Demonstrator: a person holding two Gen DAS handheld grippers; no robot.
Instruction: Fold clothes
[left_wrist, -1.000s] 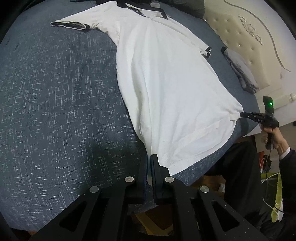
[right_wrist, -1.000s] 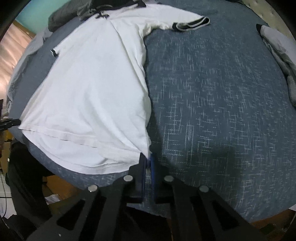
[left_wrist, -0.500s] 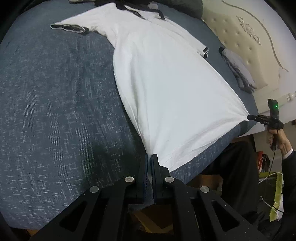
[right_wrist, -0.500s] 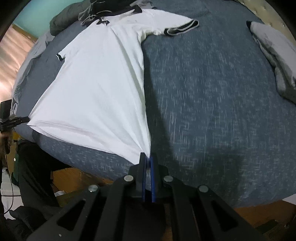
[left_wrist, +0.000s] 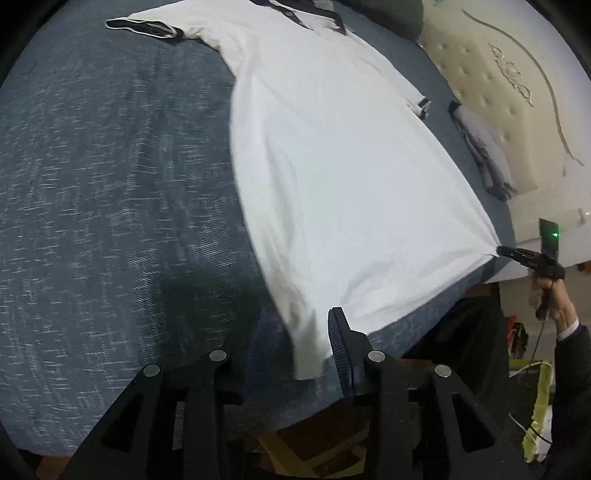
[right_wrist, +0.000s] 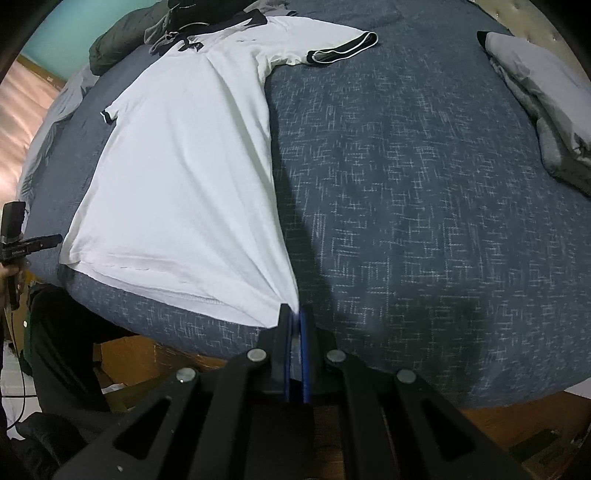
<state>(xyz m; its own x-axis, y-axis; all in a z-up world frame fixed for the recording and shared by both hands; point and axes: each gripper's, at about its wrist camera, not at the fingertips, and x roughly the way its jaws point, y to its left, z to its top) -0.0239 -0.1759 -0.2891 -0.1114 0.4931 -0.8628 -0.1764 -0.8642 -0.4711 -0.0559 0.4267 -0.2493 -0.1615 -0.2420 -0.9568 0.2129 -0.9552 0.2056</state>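
Note:
A white polo shirt with a dark collar and cuffs lies flat on the blue bedspread, collar at the far end. My left gripper is at the near bed edge with its jaws opening. One hem corner hangs loose between the fingers, and no pad presses on it. My right gripper is shut on the other hem corner and pulls the cloth into taut creases. In the left wrist view that right gripper shows at the shirt's right corner. The left gripper appears at the far left of the right wrist view.
A folded grey garment lies near the cream tufted headboard. Dark clothing is piled beyond the collar. A person's dark trouser legs stand against the bed edge, over a wooden floor.
The left jaws have parted and the hem corner they pinched now hangs free between them. The right gripper keeps its hold on the other corner.

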